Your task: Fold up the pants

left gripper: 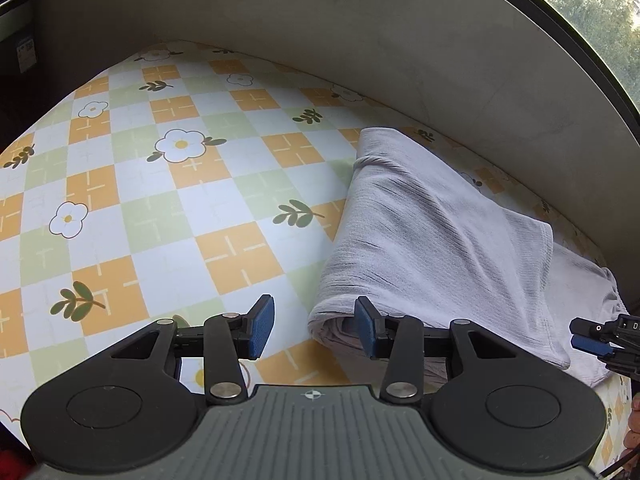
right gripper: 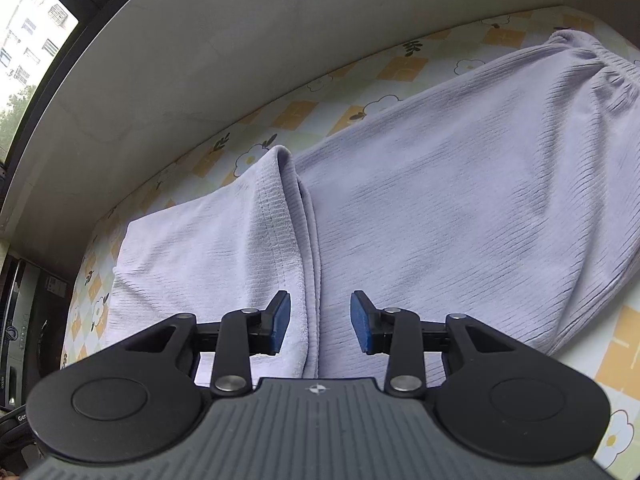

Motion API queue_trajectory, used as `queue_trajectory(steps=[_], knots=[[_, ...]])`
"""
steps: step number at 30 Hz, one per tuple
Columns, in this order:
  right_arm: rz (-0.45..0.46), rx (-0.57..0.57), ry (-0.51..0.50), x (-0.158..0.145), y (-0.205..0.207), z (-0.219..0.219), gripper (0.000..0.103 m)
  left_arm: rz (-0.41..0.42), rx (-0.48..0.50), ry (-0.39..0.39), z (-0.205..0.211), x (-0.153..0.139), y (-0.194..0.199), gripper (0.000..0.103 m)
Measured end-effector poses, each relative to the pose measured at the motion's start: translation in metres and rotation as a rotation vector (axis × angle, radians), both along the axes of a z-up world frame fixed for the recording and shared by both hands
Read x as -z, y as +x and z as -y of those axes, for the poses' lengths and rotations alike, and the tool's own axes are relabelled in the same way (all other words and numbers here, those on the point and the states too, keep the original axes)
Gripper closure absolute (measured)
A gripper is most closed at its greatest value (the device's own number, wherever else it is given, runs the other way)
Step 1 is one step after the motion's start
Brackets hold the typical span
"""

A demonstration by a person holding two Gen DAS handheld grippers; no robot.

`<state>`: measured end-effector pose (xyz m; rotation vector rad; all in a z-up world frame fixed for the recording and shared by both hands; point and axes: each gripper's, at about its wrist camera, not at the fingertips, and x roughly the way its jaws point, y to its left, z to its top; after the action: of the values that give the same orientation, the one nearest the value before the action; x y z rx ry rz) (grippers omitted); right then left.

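Observation:
Pale lavender ribbed pants (left gripper: 432, 232) lie folded over on the checked flower tablecloth (left gripper: 160, 184), close to the back wall. My left gripper (left gripper: 314, 330) hovers open at the near left corner of the fold; its blue pads stand apart and press on nothing. In the right wrist view the pants (right gripper: 460, 200) stretch to the elastic waistband (right gripper: 580, 52) at the far right, and a leg hem (right gripper: 280, 220) lies folded across them. Above that hem edge my right gripper (right gripper: 320, 324) is open, the cloth lying below its pads. The right gripper's tip (left gripper: 592, 340) also shows at the left wrist view's right edge.
A grey wall (left gripper: 360, 40) curves along the table's far side, with a window (left gripper: 600, 8) above it. A dark appliance (right gripper: 24, 320) stands past the table's end. Bare tablecloth (right gripper: 624, 344) shows near the pants. Part of a hand (left gripper: 634, 420) is at the right edge.

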<state>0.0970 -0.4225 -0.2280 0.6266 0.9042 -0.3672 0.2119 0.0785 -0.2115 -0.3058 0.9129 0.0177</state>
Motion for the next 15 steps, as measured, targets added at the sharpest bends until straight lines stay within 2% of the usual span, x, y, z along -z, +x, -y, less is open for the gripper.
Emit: queue_trajectory(steps=[4, 7, 9, 11, 14, 15], knots=[[0.039, -0.058, -0.074, -0.009, 0.027, 0.004, 0.066, 0.055, -0.034, -0.02, -0.005, -0.02, -0.001, 0.064], [0.058, -0.102, -0.133, -0.007, 0.053, 0.004, 0.064, 0.082, -0.032, -0.021, 0.0, -0.024, 0.019, 0.068], [0.067, -0.106, -0.147, -0.003, 0.067, 0.008, 0.048, 0.111, -0.02, -0.022, 0.008, -0.025, 0.04, 0.069], [0.078, -0.1, -0.14, 0.005, 0.083, 0.015, 0.041, 0.134, 0.006, -0.014, 0.017, -0.024, 0.064, 0.07], [0.059, -0.083, -0.113, 0.018, 0.1, 0.025, 0.041, 0.126, 0.042, -0.029, 0.032, -0.018, 0.1, 0.076], [0.054, -0.079, -0.094, 0.023, 0.105, 0.028, 0.051, 0.116, 0.053, -0.039, 0.038, -0.015, 0.11, 0.081]])
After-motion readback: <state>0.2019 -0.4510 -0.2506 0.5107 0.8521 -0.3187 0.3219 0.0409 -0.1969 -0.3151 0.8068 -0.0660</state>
